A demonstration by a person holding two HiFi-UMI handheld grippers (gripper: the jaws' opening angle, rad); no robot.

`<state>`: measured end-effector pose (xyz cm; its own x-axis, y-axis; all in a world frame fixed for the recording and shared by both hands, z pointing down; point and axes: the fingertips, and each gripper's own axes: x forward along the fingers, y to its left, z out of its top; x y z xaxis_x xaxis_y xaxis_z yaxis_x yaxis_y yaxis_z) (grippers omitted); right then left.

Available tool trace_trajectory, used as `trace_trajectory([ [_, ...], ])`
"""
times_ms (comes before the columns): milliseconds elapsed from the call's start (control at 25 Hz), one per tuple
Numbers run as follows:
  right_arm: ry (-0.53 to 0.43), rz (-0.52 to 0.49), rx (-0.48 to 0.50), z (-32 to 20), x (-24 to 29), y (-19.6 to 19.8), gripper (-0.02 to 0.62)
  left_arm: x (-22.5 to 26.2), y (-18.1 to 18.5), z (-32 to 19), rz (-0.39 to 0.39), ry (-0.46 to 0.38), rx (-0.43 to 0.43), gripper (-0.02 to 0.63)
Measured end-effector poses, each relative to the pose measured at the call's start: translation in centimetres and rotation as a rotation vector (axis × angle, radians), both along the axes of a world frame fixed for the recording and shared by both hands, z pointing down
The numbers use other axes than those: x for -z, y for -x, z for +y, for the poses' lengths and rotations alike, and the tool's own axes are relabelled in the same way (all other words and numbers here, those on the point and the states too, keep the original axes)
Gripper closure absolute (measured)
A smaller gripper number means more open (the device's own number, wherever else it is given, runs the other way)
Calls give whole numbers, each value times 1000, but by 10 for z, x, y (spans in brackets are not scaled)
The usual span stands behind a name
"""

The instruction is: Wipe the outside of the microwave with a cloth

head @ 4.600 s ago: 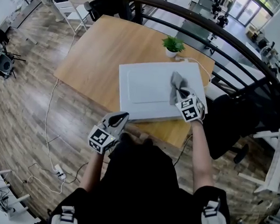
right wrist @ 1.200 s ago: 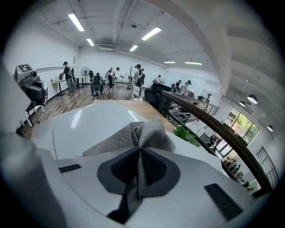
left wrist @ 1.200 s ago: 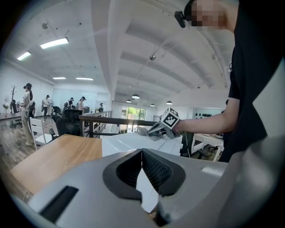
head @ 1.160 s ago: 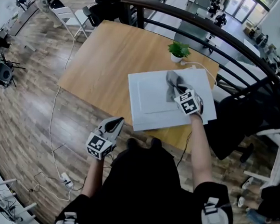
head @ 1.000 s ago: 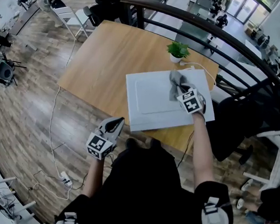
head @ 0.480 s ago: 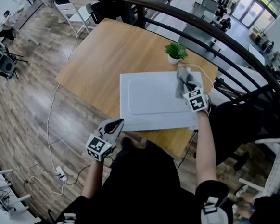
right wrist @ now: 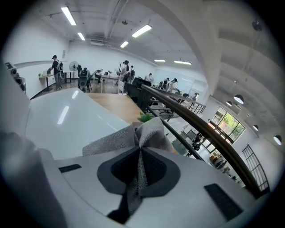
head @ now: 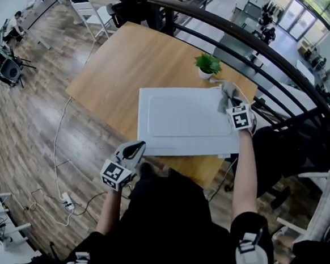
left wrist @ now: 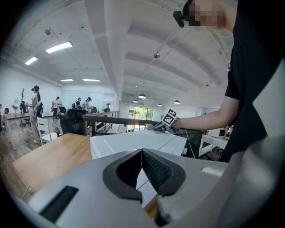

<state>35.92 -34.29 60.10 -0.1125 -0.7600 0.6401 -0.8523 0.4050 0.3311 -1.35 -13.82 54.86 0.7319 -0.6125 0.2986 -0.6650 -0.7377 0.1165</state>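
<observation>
Right gripper (head: 233, 104) outstretched, jaws pinching cloth (head: 229, 92) on microwave (head: 183, 121)

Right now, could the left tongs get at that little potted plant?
Probably not: the left tongs hang shut on the near side, and the microwave lies between them and the potted plant at the far side.

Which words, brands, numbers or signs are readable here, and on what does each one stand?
None is readable.
The microwave and the cloth are plain.
The cubes on the left gripper and the right gripper carry only black-and-white square markers, no letters.
</observation>
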Motion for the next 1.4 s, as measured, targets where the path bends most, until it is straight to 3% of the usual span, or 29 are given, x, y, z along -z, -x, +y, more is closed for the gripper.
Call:
trace_trajectory([
  [320,19,-117,-77,-15,-3,-27,588,3,0,0,-6,-5,32,603],
  [560,9,-49,-43,-25,0,-13,588,1,7,2,-6,3,55,603],
  [920,18,-31,14,-35,1,32,589,1,27,2,3,6,73,603],
  [1400,33,-42,99,-35,-4,124,589,-7,59,-5,18,14,78,603],
])
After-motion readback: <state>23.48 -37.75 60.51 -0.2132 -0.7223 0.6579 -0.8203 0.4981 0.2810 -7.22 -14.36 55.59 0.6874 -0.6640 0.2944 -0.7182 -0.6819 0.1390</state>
